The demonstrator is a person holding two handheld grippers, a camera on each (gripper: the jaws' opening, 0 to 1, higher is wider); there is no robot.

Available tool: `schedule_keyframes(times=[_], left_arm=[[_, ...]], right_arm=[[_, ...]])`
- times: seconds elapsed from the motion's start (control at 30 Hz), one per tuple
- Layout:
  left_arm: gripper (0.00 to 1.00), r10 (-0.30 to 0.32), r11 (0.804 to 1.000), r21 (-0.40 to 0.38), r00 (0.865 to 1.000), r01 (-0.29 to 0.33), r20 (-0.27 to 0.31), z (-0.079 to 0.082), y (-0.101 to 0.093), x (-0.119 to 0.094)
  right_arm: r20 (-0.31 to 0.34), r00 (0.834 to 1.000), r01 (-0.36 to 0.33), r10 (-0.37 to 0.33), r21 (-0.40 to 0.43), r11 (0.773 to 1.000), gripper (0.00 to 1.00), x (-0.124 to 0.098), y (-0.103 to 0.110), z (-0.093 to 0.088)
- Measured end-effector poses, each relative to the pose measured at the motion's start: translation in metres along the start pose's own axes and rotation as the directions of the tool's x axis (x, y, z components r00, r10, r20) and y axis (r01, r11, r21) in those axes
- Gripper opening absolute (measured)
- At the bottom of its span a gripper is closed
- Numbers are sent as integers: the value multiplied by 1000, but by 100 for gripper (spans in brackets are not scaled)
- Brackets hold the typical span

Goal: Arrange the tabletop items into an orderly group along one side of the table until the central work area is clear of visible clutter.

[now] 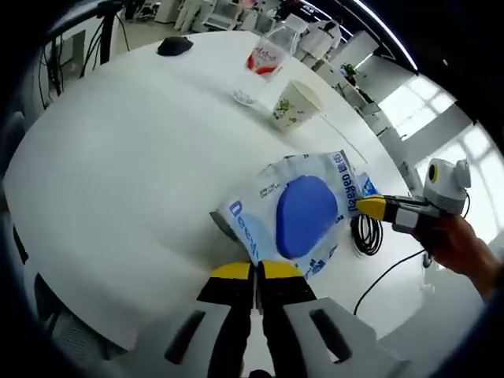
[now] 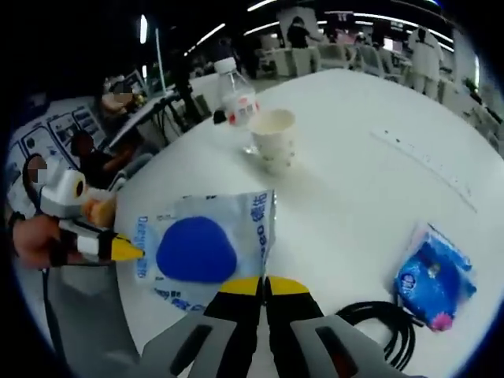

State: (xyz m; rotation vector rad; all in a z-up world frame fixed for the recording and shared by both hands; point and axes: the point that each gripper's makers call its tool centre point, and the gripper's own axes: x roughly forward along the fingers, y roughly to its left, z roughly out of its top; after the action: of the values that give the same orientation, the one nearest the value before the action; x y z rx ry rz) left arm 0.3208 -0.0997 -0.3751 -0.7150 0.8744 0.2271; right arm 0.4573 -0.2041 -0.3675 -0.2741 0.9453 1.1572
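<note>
A white and blue plastic bag with a blue oval pad inside lies on the white table. My left gripper is shut on the bag's near edge. My right gripper comes in from the right, its yellow tips pinching the opposite edge. In the right gripper view the same bag lies just beyond my right gripper, whose jaws are shut on its corner. The left gripper holds the bag's far side there.
A paper cup, a water bottle, a small cap and a black mouse stand farther along the table. A black coiled cable and a blue packet lie near the right gripper. People stand behind.
</note>
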Motion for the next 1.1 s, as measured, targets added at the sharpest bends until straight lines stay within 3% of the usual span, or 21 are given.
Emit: schedule_keyframes(times=[0.3, 0.53, 0.9, 1.1], left_arm=[[0, 6, 992, 123, 1000, -6, 2, 12, 10, 0], [0, 3, 979, 204, 1000, -1, -9, 17, 13, -5], [0, 1, 961, 277, 998, 17, -66, 16, 25, 1], [0, -5, 963, 270, 995, 31, -95, 11, 36, 7]], right_arm=[[52, 998, 18, -23, 97, 995, 0, -13, 4, -13], [73, 997, 23, -36, 181, 983, 0, -20, 22, -29], [70, 996, 37, -61, 306, 951, 0, -15, 39, -54], [67, 996, 36, -64, 362, 931, 0, -9, 44, -67]])
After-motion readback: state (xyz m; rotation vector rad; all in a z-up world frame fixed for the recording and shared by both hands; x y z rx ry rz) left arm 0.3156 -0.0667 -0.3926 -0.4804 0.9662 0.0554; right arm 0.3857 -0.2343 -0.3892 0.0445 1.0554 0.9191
